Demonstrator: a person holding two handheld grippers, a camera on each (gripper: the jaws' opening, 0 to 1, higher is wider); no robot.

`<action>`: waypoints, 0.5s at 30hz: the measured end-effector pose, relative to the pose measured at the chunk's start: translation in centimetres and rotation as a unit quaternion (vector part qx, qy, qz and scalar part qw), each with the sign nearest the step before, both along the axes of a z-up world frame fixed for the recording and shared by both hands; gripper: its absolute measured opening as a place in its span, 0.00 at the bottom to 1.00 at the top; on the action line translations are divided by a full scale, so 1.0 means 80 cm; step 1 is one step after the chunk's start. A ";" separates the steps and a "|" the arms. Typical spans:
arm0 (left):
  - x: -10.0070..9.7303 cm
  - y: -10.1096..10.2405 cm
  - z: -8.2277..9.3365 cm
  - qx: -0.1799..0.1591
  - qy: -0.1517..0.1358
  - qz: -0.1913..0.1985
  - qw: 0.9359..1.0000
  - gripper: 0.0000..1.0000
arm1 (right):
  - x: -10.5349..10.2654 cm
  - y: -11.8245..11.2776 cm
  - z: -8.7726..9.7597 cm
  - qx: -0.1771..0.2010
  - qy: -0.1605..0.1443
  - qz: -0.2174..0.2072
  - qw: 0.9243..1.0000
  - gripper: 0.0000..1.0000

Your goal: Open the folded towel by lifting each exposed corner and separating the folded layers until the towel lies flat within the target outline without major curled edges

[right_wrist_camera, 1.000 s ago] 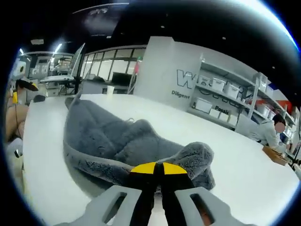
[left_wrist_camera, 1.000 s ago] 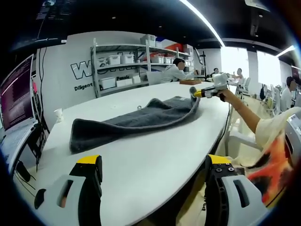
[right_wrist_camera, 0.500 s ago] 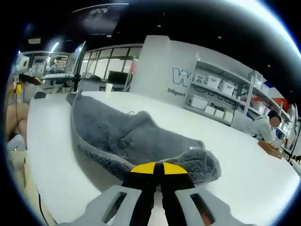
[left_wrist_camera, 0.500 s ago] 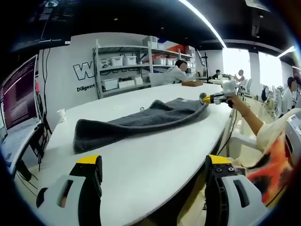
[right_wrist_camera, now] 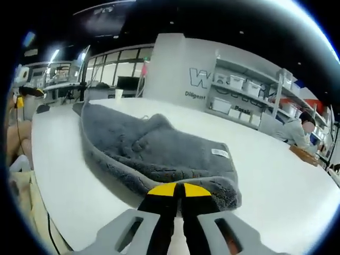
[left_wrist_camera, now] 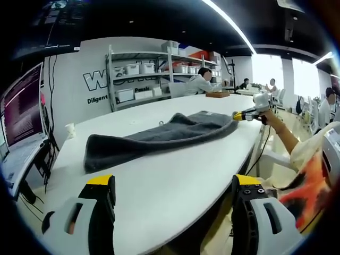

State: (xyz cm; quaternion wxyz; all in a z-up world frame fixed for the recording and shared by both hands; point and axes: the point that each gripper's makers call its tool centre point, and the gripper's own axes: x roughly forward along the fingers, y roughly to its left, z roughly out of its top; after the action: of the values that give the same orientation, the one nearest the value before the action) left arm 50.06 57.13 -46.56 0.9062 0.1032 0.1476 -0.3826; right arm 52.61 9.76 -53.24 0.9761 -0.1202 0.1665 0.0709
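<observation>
A dark grey towel (left_wrist_camera: pixel 154 137) lies stretched along the white table (left_wrist_camera: pixel 159 180), still folded lengthwise, with a small white label (right_wrist_camera: pixel 219 153) on top near its right end. My right gripper (right_wrist_camera: pixel 178 190) is shut on the towel's (right_wrist_camera: pixel 149 154) near corner, its yellow-tipped jaws pressed together on the edge. In the left gripper view that right gripper (left_wrist_camera: pixel 245 113) holds the towel's far right end at the table's edge. My left gripper (left_wrist_camera: pixel 172 183) stands open above the near table, well short of the towel, with nothing between its jaws.
Metal shelves with white bins (left_wrist_camera: pixel 159 69) stand against the back wall. A person (left_wrist_camera: pixel 199 82) sits at the table's far end, others further right. A monitor (left_wrist_camera: pixel 21 106) stands at the left. A small white cup (left_wrist_camera: pixel 68 129) is near the table's left edge.
The right gripper has pulled the towel's corner outward to the right and lower. The raised, bunched end has flattened and the towel lies longer along the table. The left gripper stayed put.
</observation>
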 end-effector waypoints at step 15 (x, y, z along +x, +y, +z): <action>-0.001 0.001 0.003 0.001 -0.005 0.002 1.000 0.89 | -0.018 -0.002 0.042 -0.015 -0.029 -0.011 0.999 0.17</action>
State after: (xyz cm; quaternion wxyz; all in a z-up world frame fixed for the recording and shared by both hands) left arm 49.95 57.20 -46.29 0.9074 0.1058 0.1441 -0.3804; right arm 51.16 9.61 -49.91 0.9792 -0.1353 0.1409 0.0543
